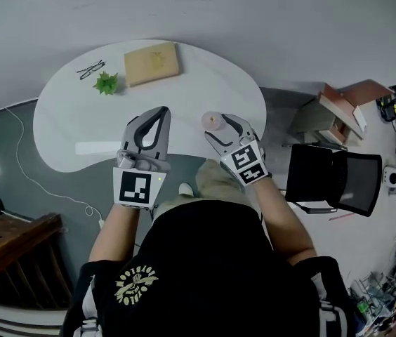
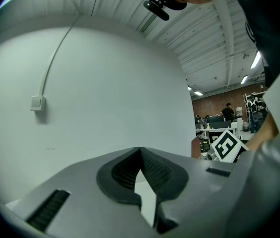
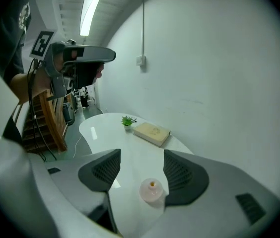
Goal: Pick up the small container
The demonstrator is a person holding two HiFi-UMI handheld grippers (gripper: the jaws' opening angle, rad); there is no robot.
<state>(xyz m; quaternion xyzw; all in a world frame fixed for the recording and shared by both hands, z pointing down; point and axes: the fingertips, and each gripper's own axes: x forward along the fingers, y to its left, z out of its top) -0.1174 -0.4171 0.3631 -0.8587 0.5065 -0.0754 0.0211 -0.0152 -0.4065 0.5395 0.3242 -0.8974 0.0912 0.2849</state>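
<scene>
A small pale pink round container (image 1: 213,121) (image 3: 151,190) stands near the front edge of the white table (image 1: 78,128). My right gripper (image 1: 220,128) (image 3: 141,173) is open, its fingers reaching toward the container; in the right gripper view the container sits low between the jaws, close to the right pad (image 3: 182,177). My left gripper (image 1: 161,118) (image 2: 140,170) is shut with nothing in it, held over the table's front edge and tilted up at the wall.
At the table's back lie a tan book (image 1: 152,63) (image 3: 152,133), a small green plant (image 1: 106,83) (image 3: 127,120) and black glasses (image 1: 90,69). A black chair (image 1: 335,177) stands right of me, wooden furniture (image 1: 8,239) to the left.
</scene>
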